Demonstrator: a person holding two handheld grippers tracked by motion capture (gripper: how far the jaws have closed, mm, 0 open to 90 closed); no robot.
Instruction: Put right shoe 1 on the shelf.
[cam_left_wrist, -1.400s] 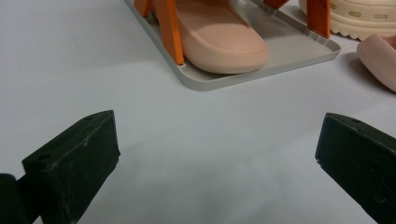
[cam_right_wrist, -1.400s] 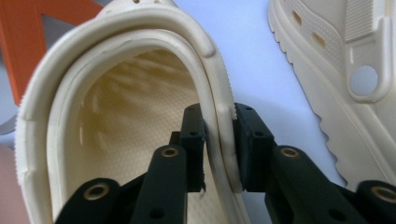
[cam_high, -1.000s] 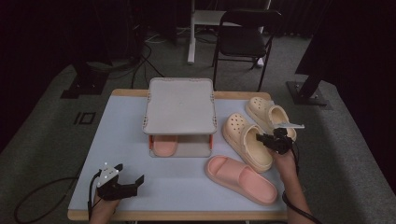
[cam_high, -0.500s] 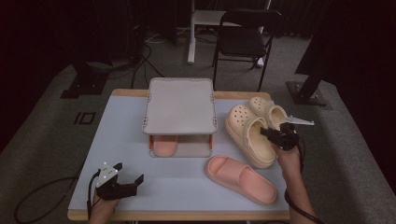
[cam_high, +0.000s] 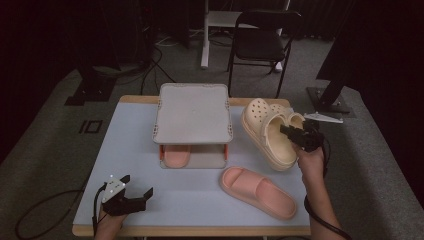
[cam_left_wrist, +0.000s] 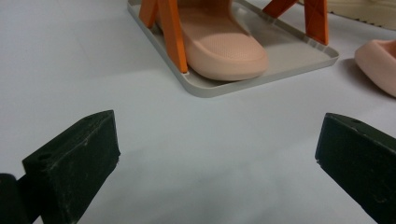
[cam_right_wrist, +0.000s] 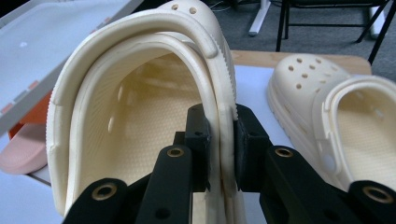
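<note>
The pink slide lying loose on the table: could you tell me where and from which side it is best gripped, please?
Probably the pink slide's side wall beside its open footbed, approached from above: it lies flat and upright, and that thin raised edge suits narrow tongs.

A black folding chair (cam_high: 263, 42) stands on grey carpet (cam_high: 45, 125) behind the table (cam_high: 130, 135).

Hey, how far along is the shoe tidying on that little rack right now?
Done: one pink slipper sits on the lower tray of the rack. In hand: the right hand-held gripper is clamped on the side wall of a cream clog, tilted off the table. Left: the second clog and the other pink slipper lie on the table; the rack's top shelf is bare. The left hand-held gripper is open and holds nothing.
</note>
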